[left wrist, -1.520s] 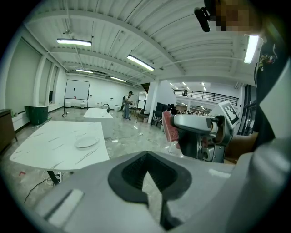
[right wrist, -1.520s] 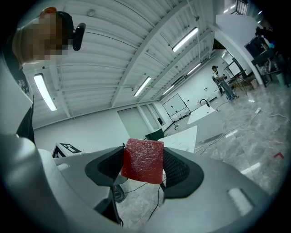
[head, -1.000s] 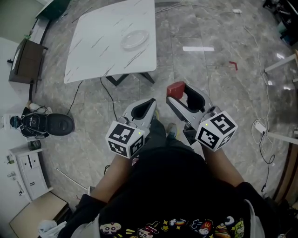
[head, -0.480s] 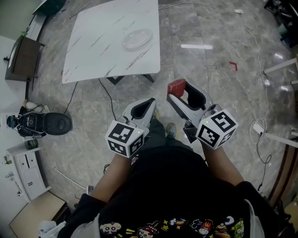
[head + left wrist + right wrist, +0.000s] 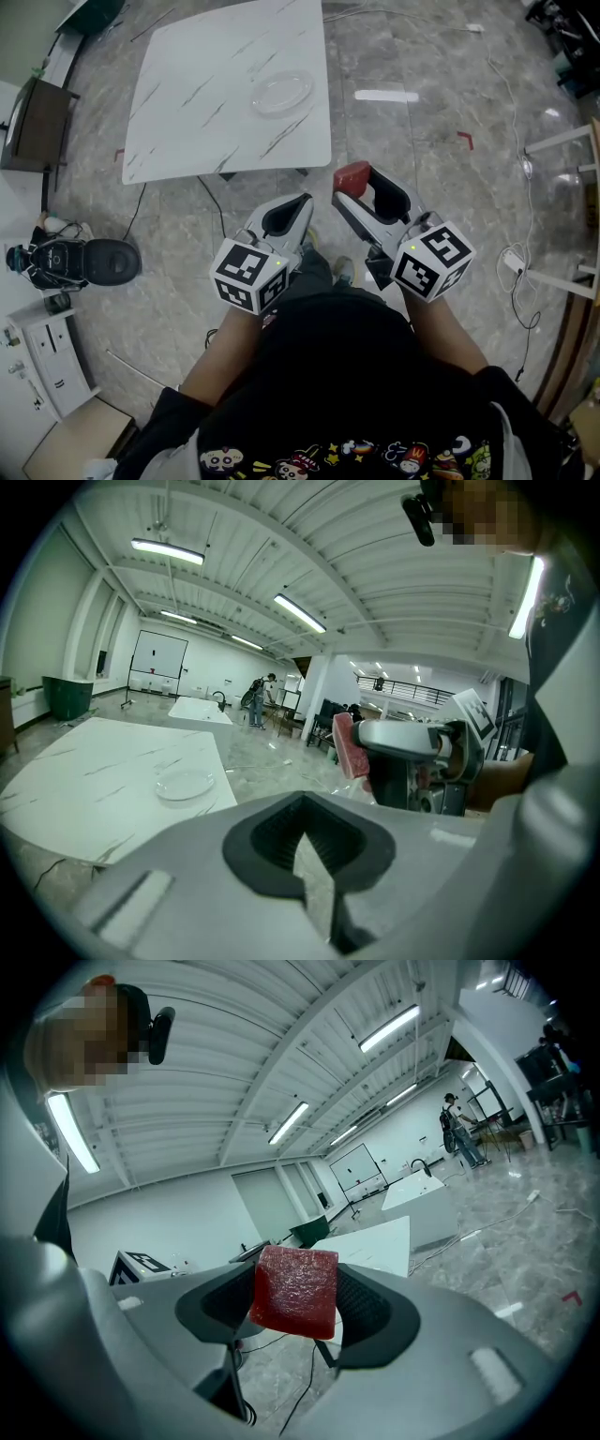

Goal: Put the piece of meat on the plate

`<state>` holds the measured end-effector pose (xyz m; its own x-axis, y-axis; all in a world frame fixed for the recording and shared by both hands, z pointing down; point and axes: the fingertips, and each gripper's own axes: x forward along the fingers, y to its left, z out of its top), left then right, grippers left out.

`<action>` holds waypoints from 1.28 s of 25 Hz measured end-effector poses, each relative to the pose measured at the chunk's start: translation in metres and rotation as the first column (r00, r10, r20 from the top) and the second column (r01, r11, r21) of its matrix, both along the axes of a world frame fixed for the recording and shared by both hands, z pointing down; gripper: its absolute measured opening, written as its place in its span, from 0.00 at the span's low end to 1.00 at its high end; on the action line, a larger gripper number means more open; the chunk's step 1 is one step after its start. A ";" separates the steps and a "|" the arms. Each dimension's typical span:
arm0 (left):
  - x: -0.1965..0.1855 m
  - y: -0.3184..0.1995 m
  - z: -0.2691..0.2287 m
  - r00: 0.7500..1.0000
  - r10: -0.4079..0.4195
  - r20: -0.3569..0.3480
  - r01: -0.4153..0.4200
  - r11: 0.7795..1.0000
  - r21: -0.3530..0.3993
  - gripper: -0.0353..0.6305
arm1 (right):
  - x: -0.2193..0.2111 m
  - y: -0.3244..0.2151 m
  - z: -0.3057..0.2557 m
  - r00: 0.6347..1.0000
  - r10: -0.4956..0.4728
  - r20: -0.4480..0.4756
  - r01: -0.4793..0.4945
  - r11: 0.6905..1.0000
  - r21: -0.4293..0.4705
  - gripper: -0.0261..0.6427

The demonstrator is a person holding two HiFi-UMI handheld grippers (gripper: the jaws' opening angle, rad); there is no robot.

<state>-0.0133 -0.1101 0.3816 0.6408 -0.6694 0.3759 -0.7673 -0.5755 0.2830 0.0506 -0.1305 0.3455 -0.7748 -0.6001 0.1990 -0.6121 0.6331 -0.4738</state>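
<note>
Floor [image 5: 431, 141]: grey marbled tile. It lies beneath both grippers, which are held over it short of the table.
Table [image 5: 187, 103]: white top with dark veining, ahead of the person and to the left in the head view.
Person [image 5: 347, 375]: black shirt, forearms reaching forward, one gripper in each hand.
Right gripper [image 5: 364, 194]: jaws parted only by the thickness of the slab and clamped on the piece of meat, with one black pad pressed against each side. It is tipped up and forward, its marker cube nearest the body.
Left gripper [image 5: 302, 841]: jaws drawn together with only a thin sliver of floor showing between the pads. Nothing is in them. It is held just beside the right gripper, touching no object.
Plate [image 5: 282, 93]: clear glass, empty, flat on the right half of the table, well apart from both grippers.
Piece of meat [image 5: 293, 1291]: red, roughly square slab pinched at the very tips of the right jaws, in the air over the floor. Its broad face is turned to the right gripper's camera, slightly tilted, and its top edge stands above the pads. From the left gripper view it shows edge-on and upright, taller than it is thick. Between its two broad sides no long axis is clear.
</note>
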 end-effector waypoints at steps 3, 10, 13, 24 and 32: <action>-0.014 -0.017 0.001 1.000 0.010 -0.004 -0.010 1.000 -0.001 0.06 | -0.014 -0.015 0.001 1.000 0.007 -0.004 -0.007 1.000 -0.006 0.48; -0.037 -0.043 -0.003 0.999 0.045 -0.008 -0.045 0.999 0.009 0.06 | -0.039 -0.036 0.002 0.999 0.043 -0.005 -0.043 0.999 -0.002 0.48; -0.042 -0.047 0.001 0.998 0.069 -0.011 -0.068 0.998 0.016 0.06 | -0.043 -0.039 0.004 0.998 0.061 -0.007 -0.061 0.998 -0.001 0.48; -0.077 -0.065 0.005 0.996 0.087 -0.031 -0.086 0.996 0.005 0.06 | -0.075 -0.055 0.009 0.996 0.074 -0.043 -0.075 0.997 -0.026 0.48; -0.090 -0.079 0.012 0.998 0.050 -0.028 -0.050 0.999 -0.021 0.06 | -0.085 -0.079 0.026 0.996 0.051 -0.073 -0.055 0.998 -0.044 0.48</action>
<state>-0.1032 -0.1889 0.3939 0.6835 -0.6284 0.3715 -0.7295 -0.6065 0.3162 -0.0342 -0.2091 0.3712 -0.7249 -0.6288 0.2812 -0.6776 0.5773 -0.4557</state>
